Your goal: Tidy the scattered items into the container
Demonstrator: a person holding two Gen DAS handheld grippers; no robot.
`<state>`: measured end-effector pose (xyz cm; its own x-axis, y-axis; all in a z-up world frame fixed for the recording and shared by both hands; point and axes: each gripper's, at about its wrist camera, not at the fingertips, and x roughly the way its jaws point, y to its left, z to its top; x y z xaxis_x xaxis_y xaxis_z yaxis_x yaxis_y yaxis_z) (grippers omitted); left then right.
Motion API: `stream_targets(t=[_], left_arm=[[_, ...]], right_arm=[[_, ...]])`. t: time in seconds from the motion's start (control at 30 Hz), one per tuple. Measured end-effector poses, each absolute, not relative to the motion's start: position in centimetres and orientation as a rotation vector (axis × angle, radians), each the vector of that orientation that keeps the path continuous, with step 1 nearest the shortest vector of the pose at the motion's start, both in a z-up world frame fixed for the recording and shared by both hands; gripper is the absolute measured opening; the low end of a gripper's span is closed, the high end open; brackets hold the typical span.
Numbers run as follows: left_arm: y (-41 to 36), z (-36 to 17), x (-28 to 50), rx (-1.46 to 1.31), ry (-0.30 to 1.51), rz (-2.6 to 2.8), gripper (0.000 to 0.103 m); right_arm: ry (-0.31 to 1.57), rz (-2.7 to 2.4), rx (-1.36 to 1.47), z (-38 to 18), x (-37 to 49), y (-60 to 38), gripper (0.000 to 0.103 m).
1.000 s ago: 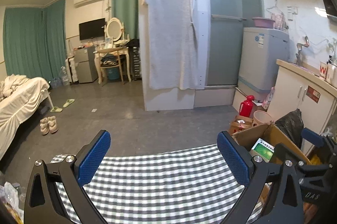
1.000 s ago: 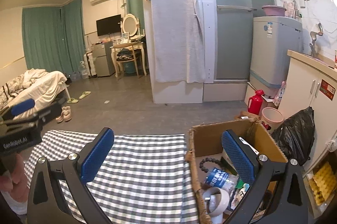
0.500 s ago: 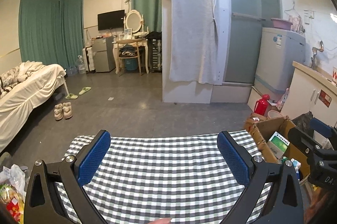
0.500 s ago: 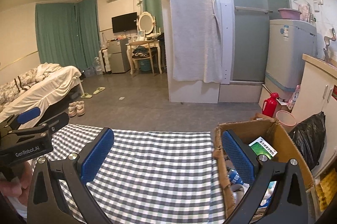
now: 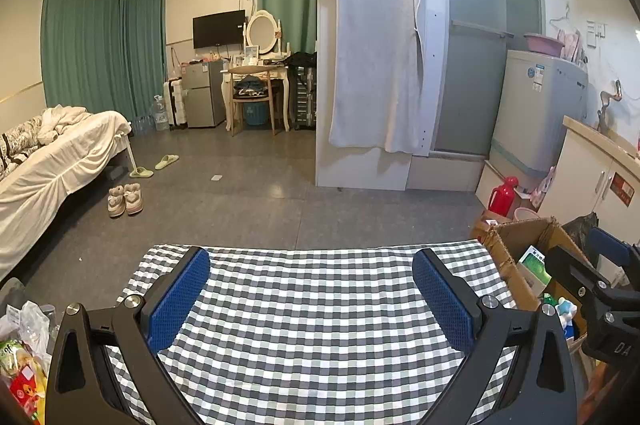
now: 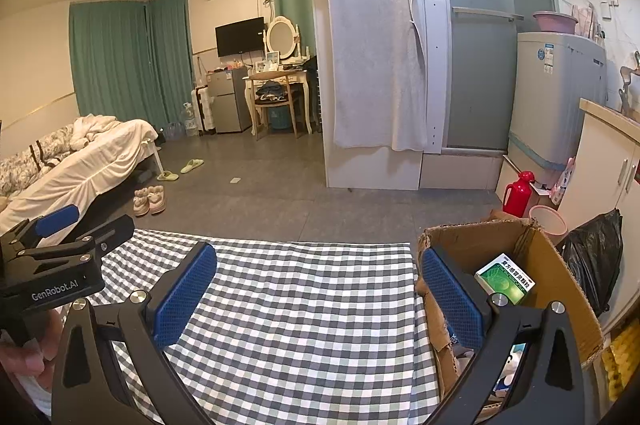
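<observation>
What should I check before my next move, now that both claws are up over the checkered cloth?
1. Left claw open and holding nothing: ok.
2. Right claw open and holding nothing: ok.
3. Checkered cloth free of loose items: ok for the part in view; its near edge is hidden behind the claws.
4. Cardboard box upright, top open: ok.
5. Green and white packet inside the box: ok.
6. Room left in the box: cannot tell, the right claw covers most of the inside.
</observation>
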<state>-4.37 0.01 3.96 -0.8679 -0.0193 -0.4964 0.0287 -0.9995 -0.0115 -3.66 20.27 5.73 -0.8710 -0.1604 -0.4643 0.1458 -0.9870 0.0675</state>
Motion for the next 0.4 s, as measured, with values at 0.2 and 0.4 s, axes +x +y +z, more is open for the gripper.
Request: stream_targets(t=[0.2,0.4], left_arm=[[0.30,3.72,-4.46,0.815,0.026,-3.010,0.103],[0.24,3.43,-4.54,0.833,0.027,-3.006,0.103]], right_arm=[[-0.038,-2.888,0.729,5.25,-3.84,19.73,0.103],[-0.039,-2.886,0.735,5.09,-3.73,19.59,0.103]])
